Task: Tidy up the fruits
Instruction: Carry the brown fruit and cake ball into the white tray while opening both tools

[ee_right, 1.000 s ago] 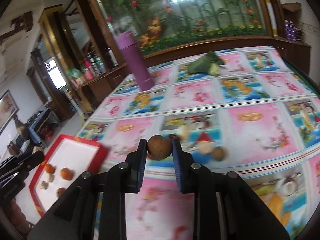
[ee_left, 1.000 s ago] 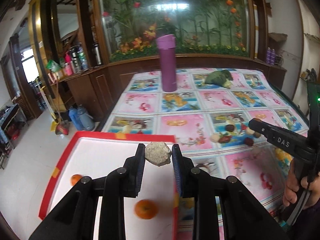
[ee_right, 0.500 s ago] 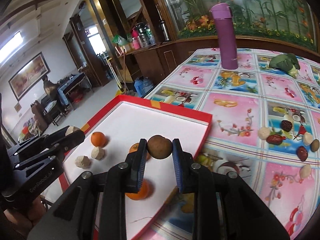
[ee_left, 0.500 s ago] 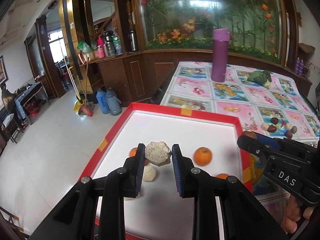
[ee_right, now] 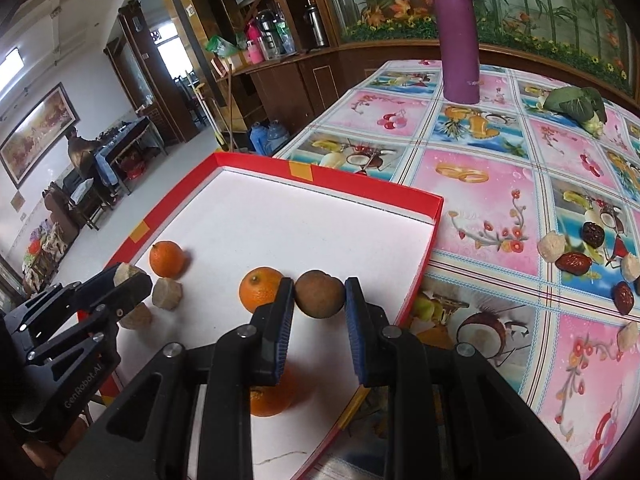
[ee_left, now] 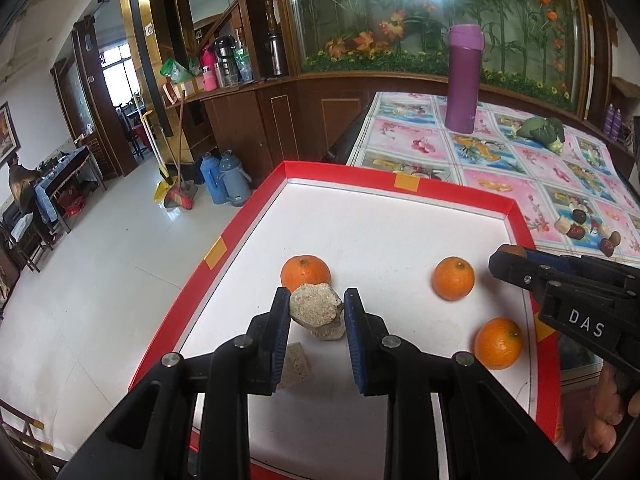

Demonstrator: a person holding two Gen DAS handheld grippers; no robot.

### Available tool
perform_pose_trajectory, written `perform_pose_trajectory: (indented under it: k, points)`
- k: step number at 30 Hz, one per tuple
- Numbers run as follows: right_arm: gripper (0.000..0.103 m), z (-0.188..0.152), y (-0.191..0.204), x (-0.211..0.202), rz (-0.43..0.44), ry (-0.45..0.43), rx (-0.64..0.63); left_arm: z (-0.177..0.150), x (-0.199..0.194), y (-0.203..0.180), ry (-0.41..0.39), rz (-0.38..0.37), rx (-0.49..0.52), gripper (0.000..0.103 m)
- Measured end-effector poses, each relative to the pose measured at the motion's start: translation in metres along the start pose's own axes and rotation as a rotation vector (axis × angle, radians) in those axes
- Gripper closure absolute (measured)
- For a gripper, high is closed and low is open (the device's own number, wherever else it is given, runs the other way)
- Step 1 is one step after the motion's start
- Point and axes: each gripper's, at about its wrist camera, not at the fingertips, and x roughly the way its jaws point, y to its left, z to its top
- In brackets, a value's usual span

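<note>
Above the red tray (ee_left: 404,181), the left gripper (ee_left: 317,307) pinches a blocky beige chunk (ee_left: 315,309).

Purple flask (ee_left: 463,80) upright at the far end of the desk (ee_right: 472,168), on its fruit-print cloth, with a green leafy vegetable (ee_left: 543,131) lying to its right. Beyond, a wooden cabinet (ee_left: 256,120) carrying thermoses and bottles (ee_left: 224,65), backed by a flower mural (ee_left: 420,12). On the white floor (ee_left: 80,288), two blue kettles (ee_left: 224,178) beside a broom and dustpan (ee_left: 178,192).
</note>
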Motion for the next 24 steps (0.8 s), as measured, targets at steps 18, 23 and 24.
perform_pose_trajectory:
  k: [18,23,24]
  points:
    - [0.075,-0.005,0.007,0.013,-0.05,0.043,-0.105,-0.004,0.01,-0.013,0.04,0.044,0.065,0.068]
    - [0.056,-0.005,0.006,0.01,-0.009,0.037,-0.114,-0.006,0.013,-0.013,0.062,0.064,0.065,0.05]
    - [0.054,-0.005,0.006,0.009,0.0,0.035,-0.111,-0.007,0.013,-0.012,0.065,0.062,0.063,0.05]
